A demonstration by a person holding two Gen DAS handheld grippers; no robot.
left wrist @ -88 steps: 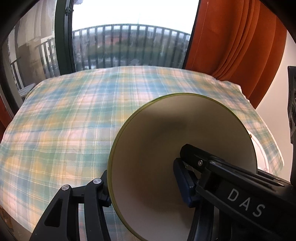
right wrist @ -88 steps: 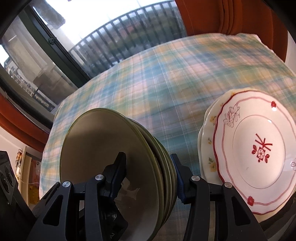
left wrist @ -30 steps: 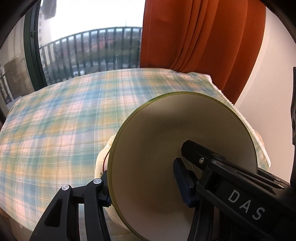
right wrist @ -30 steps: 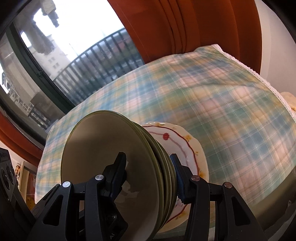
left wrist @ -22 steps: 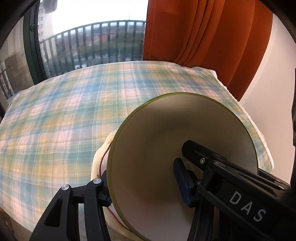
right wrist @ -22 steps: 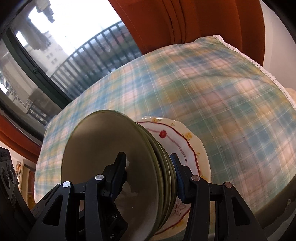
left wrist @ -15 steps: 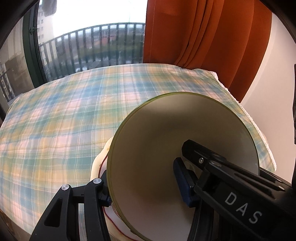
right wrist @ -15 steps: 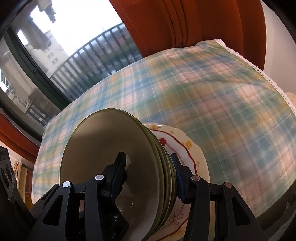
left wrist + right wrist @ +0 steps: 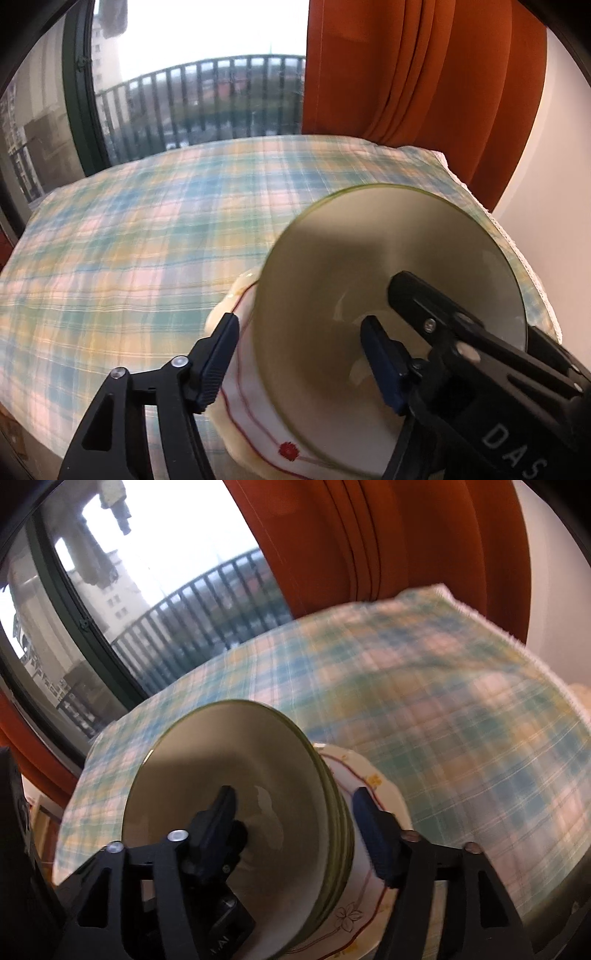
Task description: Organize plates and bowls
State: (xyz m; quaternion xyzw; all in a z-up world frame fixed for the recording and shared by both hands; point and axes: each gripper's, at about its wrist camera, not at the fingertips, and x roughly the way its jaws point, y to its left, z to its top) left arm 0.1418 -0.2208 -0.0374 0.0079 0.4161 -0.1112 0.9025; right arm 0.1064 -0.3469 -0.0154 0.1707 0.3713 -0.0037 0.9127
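- Left wrist view: my left tool [image 9: 297, 354] has its jaws opening, and the stack of olive-green ceramic bowls [image 9: 373, 295] stands between them; the black pad on the left stands clear of the rim with a visible gap, and the blue pad on the right sits inside the top bowl, where I cannot tell if it touches
- The bowls tilt over a cream scalloped plate with a red line border and red flower marks [image 9: 255, 417], which lies on the tabletop under a pastel plaid cloth [image 9: 122, 236], near the close edge
- My right tool's black body, lettered DAS, reaches into the bowl from the lower right
- An orange curtain [image 9: 406, 74] hangs behind, beside a window with a dark balcony railing [image 9: 207, 99]
- Right wrist view: my right tool [image 9: 295, 812] is also opening its jaws, the bowl stack [image 9: 236, 797] between them; the left finger is inside the top bowl, the blue pad outside shows a gap to the stacked rims
- The bowl stack rests on the plate [image 9: 373, 786], several green rims showing on its right
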